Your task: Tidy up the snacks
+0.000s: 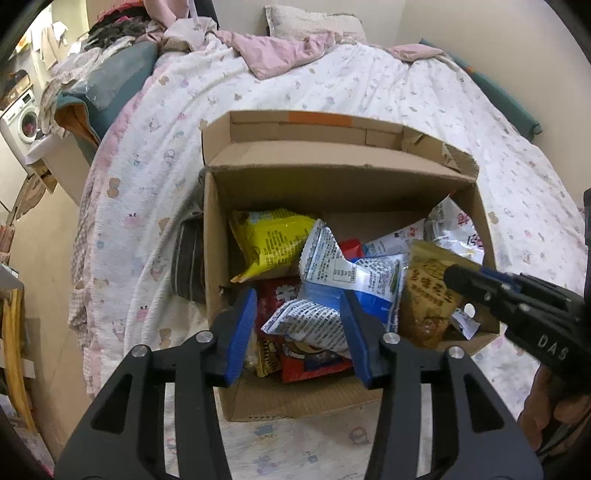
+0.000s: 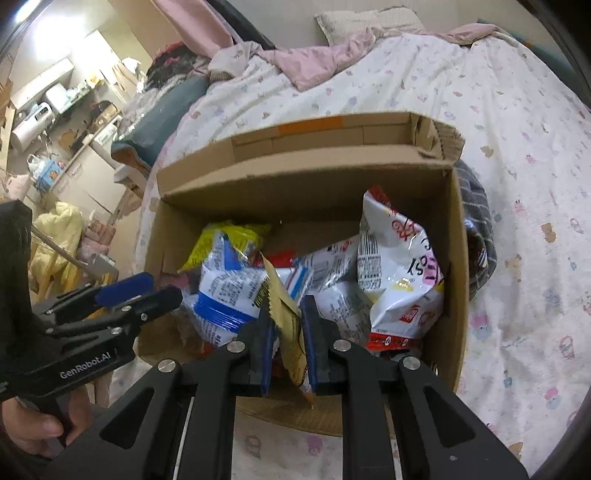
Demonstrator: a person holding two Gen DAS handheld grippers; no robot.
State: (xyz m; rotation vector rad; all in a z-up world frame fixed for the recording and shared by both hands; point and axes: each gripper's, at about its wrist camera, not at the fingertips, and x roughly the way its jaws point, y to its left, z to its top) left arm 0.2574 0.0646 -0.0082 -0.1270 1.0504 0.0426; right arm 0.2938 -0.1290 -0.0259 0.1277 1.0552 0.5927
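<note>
An open cardboard box stands on the bed, holding several snack packets. My left gripper hangs over its near left part, its blue pads apart on either side of a white and blue packet and not pressing it. My right gripper is shut on the top edge of a tan packet, which stands upright at the box's near side. A yellow packet, a red one and a big white bag lie in the box.
The box sits on a white printed quilt with a pink blanket and pillow at the far end. A grey striped cloth lies against the box's side. A washing machine and cluttered furniture stand beyond the bed's left edge.
</note>
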